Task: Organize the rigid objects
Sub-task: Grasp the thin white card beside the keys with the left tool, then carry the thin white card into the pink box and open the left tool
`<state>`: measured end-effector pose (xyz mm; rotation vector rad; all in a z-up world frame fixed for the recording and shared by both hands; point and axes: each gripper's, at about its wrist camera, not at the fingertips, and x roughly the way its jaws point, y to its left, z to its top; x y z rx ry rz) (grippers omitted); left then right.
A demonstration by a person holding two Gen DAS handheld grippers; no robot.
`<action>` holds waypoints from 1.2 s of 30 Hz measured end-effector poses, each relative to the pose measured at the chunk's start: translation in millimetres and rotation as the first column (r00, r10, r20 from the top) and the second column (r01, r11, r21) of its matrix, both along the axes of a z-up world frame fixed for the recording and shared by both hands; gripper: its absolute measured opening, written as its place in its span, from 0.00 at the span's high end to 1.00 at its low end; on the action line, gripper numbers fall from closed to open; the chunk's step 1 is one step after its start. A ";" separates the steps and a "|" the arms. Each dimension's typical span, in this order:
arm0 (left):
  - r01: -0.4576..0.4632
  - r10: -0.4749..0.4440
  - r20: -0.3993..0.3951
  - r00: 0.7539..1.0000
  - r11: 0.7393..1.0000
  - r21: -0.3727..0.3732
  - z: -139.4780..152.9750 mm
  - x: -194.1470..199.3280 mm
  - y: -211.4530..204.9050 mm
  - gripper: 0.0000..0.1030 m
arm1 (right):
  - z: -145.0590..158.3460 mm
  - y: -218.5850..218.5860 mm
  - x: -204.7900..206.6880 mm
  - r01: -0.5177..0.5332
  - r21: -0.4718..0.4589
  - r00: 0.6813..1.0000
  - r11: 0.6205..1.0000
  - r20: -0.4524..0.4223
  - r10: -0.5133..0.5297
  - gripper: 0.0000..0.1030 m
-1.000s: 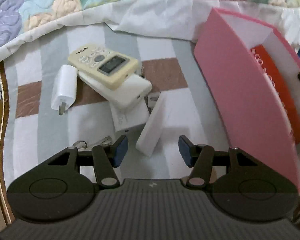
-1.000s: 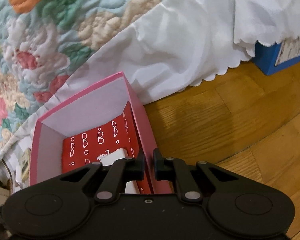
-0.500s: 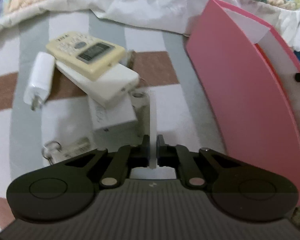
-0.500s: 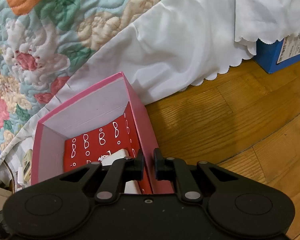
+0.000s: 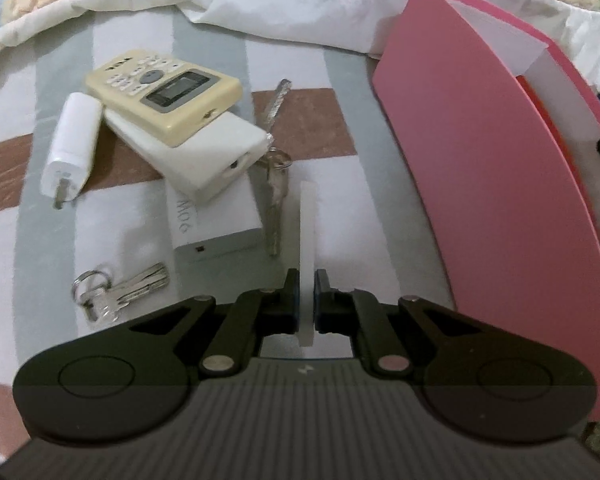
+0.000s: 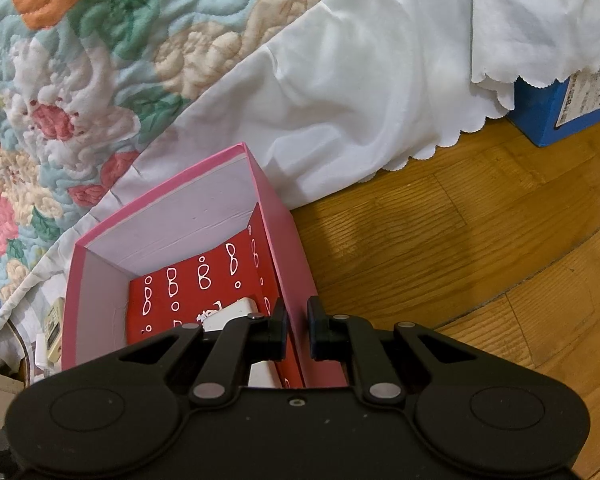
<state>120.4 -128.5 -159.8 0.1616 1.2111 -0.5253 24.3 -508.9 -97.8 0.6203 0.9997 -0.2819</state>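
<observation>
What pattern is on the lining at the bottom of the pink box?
Red with white loops and dots, on the lining inside the pink box; clearest in the right wrist view.

A checked cloth (image 5: pixel 332 128) of grey, white and brown squares carried the things; on it lay a white charger (image 5: pixel 74 148), a flat white box (image 5: pixel 216 224), a bunch of keys (image 5: pixel 120 290) near the box, a second set of keys (image 5: pixel 275 184) beside it, and the pink box (image 5: pixel 500 184) at the right. A cream remote (image 5: pixel 164 96) rested on a white block (image 5: pixel 204 152), itself across the flat box; a wooden floor (image 6: pixel 460 248) showed past the pink box's other side.
</observation>
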 end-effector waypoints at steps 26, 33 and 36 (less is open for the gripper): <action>0.087 -0.128 -0.120 0.984 0.949 -0.302 130.3 -49.6 -57.6 0.94 | -0.9 1.4 0.6 -0.001 0.000 1.000 1.000 0.000 0.001 0.87; 0.102 -0.124 -0.095 0.988 0.972 -0.210 112.1 -62.9 -83.1 0.94 | -1.1 1.5 1.2 -0.002 -0.001 1.000 1.000 0.000 0.002 0.87; 0.118 -0.129 -0.071 0.989 0.983 -0.144 106.7 -66.1 -91.8 0.92 | -1.3 1.5 1.3 -0.003 -0.002 1.000 1.000 0.000 0.003 0.87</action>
